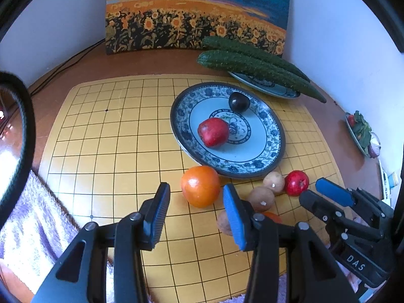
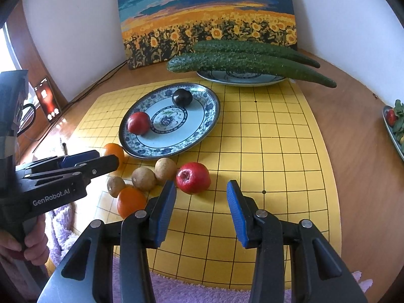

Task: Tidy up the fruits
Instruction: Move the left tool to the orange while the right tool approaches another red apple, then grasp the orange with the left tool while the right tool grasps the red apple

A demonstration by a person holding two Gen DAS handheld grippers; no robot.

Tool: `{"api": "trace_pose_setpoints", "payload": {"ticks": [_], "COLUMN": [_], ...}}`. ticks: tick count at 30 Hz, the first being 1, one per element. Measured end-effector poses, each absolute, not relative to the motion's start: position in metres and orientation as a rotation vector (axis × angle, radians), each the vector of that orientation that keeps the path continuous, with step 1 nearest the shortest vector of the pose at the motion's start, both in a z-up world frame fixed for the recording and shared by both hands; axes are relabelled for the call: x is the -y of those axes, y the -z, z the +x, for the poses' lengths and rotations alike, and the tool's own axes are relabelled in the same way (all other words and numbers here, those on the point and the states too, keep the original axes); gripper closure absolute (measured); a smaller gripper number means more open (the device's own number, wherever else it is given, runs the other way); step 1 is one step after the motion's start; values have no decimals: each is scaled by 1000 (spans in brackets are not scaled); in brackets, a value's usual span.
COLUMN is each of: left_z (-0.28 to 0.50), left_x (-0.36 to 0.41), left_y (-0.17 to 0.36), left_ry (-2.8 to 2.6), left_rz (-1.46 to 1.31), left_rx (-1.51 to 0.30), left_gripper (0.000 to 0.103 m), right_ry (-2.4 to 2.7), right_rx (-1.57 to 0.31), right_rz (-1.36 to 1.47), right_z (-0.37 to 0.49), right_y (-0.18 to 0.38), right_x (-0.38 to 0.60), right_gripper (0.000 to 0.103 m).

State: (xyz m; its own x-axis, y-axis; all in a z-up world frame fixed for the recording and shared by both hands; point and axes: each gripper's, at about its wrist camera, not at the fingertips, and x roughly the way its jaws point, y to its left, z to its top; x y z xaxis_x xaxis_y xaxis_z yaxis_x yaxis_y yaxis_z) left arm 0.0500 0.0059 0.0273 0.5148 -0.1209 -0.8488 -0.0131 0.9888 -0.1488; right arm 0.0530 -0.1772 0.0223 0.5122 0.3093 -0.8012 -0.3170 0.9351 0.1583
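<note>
A blue-patterned plate (image 1: 252, 161) (image 2: 202, 131) on the yellow grid board holds a red apple (image 1: 213, 131) (image 2: 138, 123) and a dark plum (image 1: 238, 101) (image 2: 182, 97). In front of the plate lie an orange (image 1: 200, 185) (image 2: 115, 151), a second orange (image 2: 131, 202), three brown round fruits (image 1: 261, 198) (image 2: 143, 178) and a red apple (image 1: 297, 182) (image 2: 193, 177). My left gripper (image 1: 195, 210) is open and empty, just short of the orange. My right gripper (image 2: 201, 210) (image 1: 325, 197) is open and empty, just short of the loose red apple.
Two long cucumbers (image 1: 255, 63) (image 2: 247, 60) lie on a second plate (image 2: 240, 78) at the back, before a sunflower painting (image 1: 197, 12). A dish of greens (image 1: 361, 131) (image 2: 394, 126) sits at the right. A purple towel (image 1: 32, 217) (image 2: 192, 290) lies at the board's near edge.
</note>
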Motion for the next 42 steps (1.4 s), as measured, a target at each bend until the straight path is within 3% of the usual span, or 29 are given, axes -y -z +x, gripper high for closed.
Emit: {"api": "trace_pose_setpoints", "payload": {"ticks": [24, 28, 35, 42], "left_z": [54, 54, 54, 47], "left_x": [-6, -6, -4, -7], "left_y": [-17, -16, -17, -22], "left_ry": [67, 83, 91, 93], "left_rz": [-149, -157, -154, -160], "left_rx": [-1039, -1038, -1035, -1021], "left_gripper": [58, 66, 69, 69], "right_ry": [-388, -394, -416, -421], "right_rx": [-988, -983, -978, -959], "right_rz": [-1, -2, -7, -9], "right_z": [61, 61, 59, 55], "right_y": [-9, -9, -9, -14], "right_x": [172, 171, 168, 168], "right_gripper": [60, 60, 72, 72]}}
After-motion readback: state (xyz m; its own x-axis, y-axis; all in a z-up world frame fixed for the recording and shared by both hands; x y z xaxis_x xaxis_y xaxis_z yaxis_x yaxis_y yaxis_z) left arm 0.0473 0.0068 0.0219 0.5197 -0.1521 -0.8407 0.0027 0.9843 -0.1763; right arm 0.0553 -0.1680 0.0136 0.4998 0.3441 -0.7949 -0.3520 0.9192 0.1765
